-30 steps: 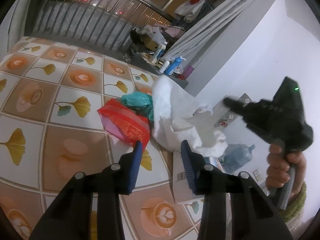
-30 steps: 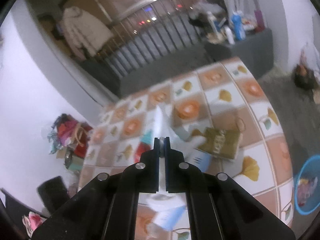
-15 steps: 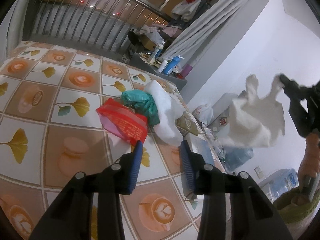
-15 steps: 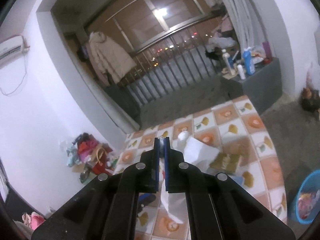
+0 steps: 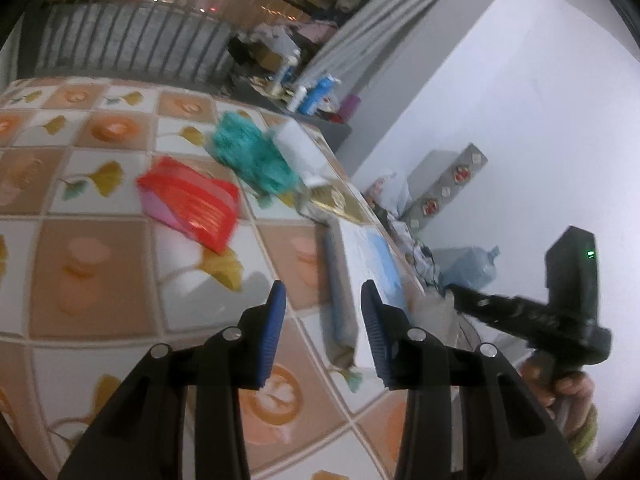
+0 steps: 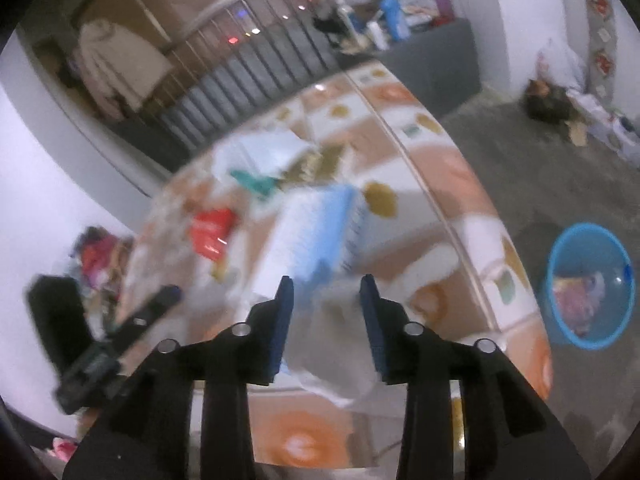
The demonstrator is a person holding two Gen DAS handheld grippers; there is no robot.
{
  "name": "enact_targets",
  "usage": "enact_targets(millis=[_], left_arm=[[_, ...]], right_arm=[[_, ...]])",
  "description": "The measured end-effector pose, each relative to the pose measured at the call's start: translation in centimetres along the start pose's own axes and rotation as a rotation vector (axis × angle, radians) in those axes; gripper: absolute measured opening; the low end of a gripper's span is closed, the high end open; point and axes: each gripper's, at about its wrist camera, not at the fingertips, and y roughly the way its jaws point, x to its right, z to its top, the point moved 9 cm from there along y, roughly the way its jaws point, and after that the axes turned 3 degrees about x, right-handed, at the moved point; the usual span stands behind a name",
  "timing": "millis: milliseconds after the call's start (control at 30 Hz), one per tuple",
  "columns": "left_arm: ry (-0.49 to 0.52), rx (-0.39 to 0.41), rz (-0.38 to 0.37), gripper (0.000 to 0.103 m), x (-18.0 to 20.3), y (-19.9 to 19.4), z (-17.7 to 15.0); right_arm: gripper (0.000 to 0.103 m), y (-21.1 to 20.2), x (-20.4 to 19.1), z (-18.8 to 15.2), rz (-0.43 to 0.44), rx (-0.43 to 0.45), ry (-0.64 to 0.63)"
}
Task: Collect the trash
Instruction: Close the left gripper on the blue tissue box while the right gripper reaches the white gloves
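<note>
Trash lies on a tiled tabletop (image 5: 92, 256): a red packet (image 5: 192, 202), a crumpled teal bag (image 5: 252, 156), a gold-brown packet (image 5: 332, 204) and a white-and-blue box (image 5: 368, 264). My left gripper (image 5: 322, 336) is open and empty above the box's near end. My right gripper (image 6: 326, 326) is open, with a white plastic bag (image 6: 336, 364) loose just below its fingers at the table's near edge. In the right wrist view the blue-and-white box (image 6: 320, 236), the red packet (image 6: 210, 232) and the teal bag (image 6: 252, 180) are blurred. The right gripper also shows in the left wrist view (image 5: 532, 312).
A blue basin (image 6: 588, 284) with rubbish stands on the grey floor right of the table. A grey counter with bottles (image 5: 312, 96) and a railing (image 5: 120, 40) lie beyond the table. Bags and clutter sit by the white wall (image 5: 388, 196). The left gripper's body (image 6: 104, 344) is at left.
My right gripper was shut on the white bag and held it high; now it is open and lower, with the bag loose below its fingers. My left gripper moved right, over the box.
</note>
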Motion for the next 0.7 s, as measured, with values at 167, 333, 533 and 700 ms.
enact_targets(millis=[167, 333, 533, 700], left_arm=[[0.025, -0.043, -0.012, 0.038, 1.1, 1.3, -1.2], [0.031, -0.058, -0.01, 0.038, 1.4, 1.7, -1.6], [0.036, -0.065, 0.003, 0.038, 1.4, 1.7, -1.7], [0.037, -0.071, 0.021, 0.038, 1.2, 1.8, -1.4]], right_arm=[[0.055, 0.0, 0.3, -2.2, 0.023, -0.031, -0.011], [0.06, -0.4, -1.4, -3.7, 0.029, -0.029, -0.124], [0.037, 0.2, -1.8, -4.5, 0.04, -0.018, -0.148], [0.008, 0.3, 0.7, -4.4, 0.086, -0.018, 0.009]])
